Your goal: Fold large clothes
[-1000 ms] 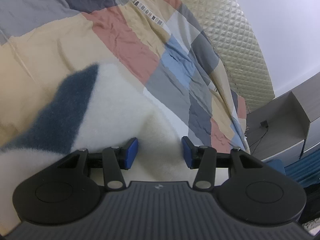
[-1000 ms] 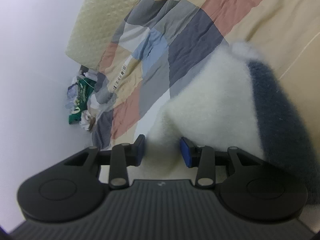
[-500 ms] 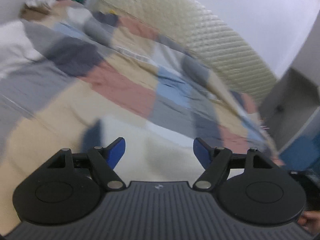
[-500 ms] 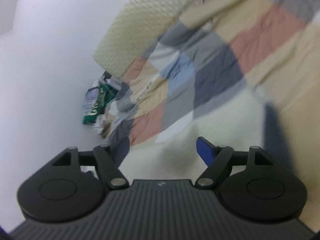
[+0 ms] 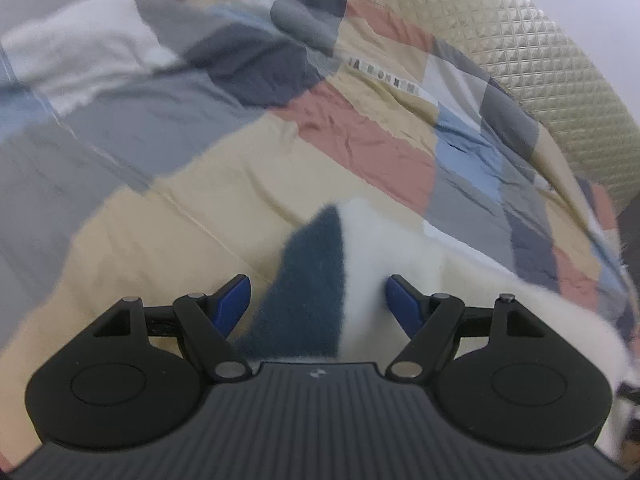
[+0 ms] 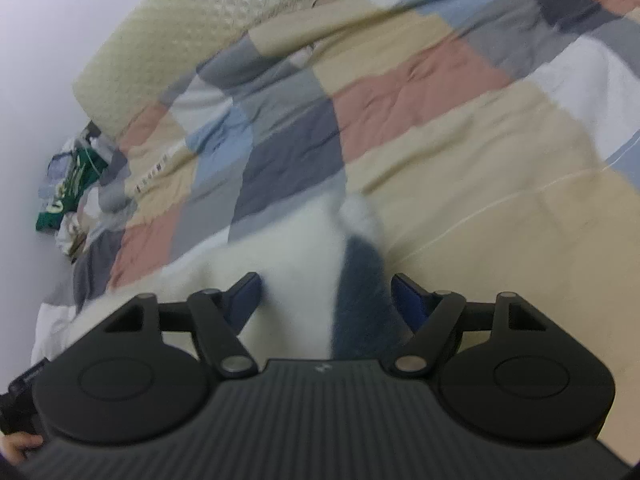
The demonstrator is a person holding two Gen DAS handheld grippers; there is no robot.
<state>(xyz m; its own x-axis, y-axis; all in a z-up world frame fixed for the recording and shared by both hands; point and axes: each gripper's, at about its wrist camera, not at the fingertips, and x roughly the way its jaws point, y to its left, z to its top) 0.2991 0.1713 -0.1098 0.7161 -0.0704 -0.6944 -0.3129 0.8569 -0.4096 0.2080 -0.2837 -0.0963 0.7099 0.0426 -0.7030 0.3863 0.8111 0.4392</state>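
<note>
Patchwork quilt [image 5: 248, 184] on bed w/ quilted cream headboard [image 5: 532, 60]; green packet [image 6: 70, 188] by wall.

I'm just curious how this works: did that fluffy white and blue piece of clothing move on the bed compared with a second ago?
Cannot tell. The fleece garment looks smaller against the patchwork quilt now, but the view itself shifted.

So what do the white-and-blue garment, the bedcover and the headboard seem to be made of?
Garment: looks like plush fleece, with a fuzzy matte nap and soft edges. Bedcover: probably thin woven cotton, matte, finely creased, with printed colour blocks. Headboard: padded upholstery with diamond quilting and a slight sheen, possibly faux leather.
</note>
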